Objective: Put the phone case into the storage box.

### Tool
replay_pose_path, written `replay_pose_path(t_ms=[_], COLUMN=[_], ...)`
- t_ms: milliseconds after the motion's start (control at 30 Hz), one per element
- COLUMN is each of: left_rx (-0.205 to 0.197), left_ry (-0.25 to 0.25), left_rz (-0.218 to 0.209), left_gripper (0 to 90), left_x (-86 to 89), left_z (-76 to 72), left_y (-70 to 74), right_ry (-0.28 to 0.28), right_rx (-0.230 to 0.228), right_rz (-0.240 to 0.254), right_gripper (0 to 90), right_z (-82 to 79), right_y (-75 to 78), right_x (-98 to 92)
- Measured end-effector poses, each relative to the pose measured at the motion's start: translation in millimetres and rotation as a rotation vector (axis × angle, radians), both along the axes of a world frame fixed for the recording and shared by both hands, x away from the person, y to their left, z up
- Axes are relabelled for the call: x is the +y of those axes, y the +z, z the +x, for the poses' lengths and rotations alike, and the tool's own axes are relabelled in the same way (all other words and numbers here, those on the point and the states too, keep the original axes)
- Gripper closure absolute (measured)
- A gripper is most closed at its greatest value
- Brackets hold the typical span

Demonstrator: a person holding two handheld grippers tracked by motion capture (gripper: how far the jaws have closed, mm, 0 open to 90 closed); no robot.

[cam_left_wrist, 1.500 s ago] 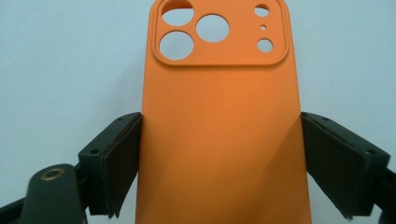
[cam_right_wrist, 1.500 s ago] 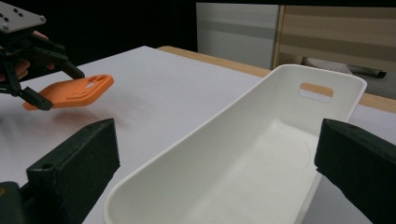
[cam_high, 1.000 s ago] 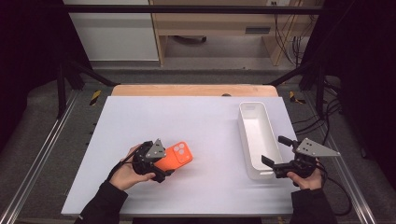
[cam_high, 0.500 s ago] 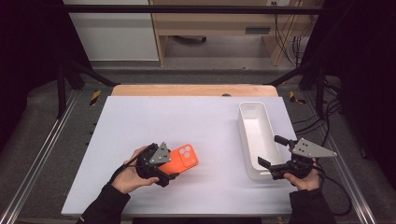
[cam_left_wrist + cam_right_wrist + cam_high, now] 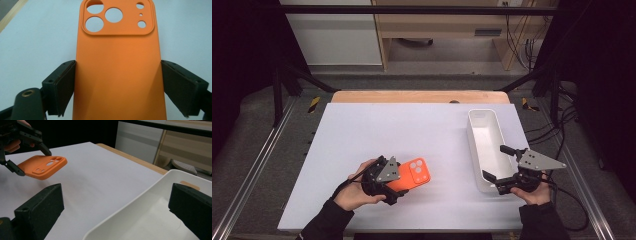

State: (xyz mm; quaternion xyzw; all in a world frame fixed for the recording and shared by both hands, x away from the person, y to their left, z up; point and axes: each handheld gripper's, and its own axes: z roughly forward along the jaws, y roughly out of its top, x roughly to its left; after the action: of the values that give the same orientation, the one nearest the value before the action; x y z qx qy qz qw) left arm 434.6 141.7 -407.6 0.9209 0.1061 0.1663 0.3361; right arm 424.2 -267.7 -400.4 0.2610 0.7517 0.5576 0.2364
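Your left claw (image 5: 117, 85) was clamped on the orange phone case (image 5: 410, 175), one jaw against each long side, as the left gripper view showed. Against the picture from a second before, the case had travelled a short way toward the right edge of the table (image 5: 362, 130) and come up off the surface: in the right gripper view the case (image 5: 41, 166) hung clear of the white top with a faint shadow beneath it. It sat over the near half of the table, left of the middle, camera cut-outs pointing away from your hand.

Your right claw (image 5: 117, 207) stood with its jaws wide apart and nothing between them, straddling the near end of the white bin (image 5: 484, 145) by the table's right edge; it had barely shifted over that second.

I read this as the carry having begun: the lift was done, the grip looked secure, and the bin remained well apart from the case, so most of the crossing was still ahead of you.
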Motion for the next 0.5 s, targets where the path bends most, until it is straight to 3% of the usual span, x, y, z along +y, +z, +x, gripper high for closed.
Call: replay_pose_path(t_ms=[333,500], left_rx=[-0.019,-0.009], left_ry=[-0.033,-0.054], left_rz=[0.002,0.001], left_gripper=[15.4,15.4], left_x=[-8.0,-14.2], left_z=[-6.3,-6.7], left_y=[0.2,-3.1], right_ry=[0.039,0.062], right_rx=[-0.031,-0.035], right_rz=[-0.053,-0.073], right_gripper=[0.4,0.4], right_z=[-2.4,-3.6], right_y=[2.8,3.7], right_x=[16.6,26.9])
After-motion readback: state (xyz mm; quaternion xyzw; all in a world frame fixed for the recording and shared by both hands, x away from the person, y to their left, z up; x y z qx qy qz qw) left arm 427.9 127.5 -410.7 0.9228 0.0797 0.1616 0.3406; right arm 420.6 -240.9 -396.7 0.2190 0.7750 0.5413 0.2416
